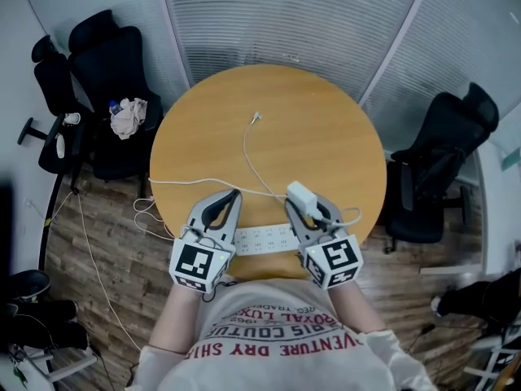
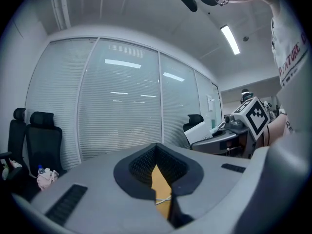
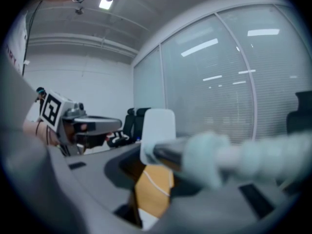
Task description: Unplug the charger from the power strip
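**Charger held apart from the power strip**
The right gripper [image 1: 312, 208] is clamping the white charger [image 1: 301, 195] over the table's [image 1: 326, 112] near edge. The left gripper [image 1: 230, 198] is hovering clenched and empty beside the power strip [image 1: 262, 239]. The cable [image 1: 247, 149] is trailing across the table's centre.

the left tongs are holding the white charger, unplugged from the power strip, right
No: the right tongs hold the white charger, unplugged from the power strip, as the head view shows; the left tongs are shut and empty.
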Tool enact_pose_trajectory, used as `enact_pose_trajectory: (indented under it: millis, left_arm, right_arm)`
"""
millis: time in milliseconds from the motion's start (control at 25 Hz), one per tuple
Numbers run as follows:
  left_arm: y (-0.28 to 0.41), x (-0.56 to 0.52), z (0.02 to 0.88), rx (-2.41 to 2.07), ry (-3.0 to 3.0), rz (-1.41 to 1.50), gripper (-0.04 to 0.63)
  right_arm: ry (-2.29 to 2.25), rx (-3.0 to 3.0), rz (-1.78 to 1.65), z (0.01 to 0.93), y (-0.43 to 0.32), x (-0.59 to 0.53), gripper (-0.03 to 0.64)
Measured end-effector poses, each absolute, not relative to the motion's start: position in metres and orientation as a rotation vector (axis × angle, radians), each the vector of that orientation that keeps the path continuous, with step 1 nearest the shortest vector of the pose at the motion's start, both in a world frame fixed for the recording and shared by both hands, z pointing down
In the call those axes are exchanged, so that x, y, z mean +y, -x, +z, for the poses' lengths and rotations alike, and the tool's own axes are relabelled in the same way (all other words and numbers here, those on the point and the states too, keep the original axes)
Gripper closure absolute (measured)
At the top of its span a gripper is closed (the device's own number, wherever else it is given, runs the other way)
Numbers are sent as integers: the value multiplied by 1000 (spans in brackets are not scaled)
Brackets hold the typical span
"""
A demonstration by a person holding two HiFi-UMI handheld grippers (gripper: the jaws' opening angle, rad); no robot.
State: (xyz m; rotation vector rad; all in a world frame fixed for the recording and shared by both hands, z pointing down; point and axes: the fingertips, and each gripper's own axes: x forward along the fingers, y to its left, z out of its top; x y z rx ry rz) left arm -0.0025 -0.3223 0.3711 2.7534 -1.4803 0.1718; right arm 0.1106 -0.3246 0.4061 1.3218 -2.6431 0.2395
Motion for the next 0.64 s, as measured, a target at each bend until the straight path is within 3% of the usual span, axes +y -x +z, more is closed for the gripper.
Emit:
enact_pose_trajectory:
  millis: [640]
  left_arm:
    - [1,-319,381,-1438,-2729,175,562]
  right_arm:
    - [-1335,-2650,300,414,-111,-322,463]
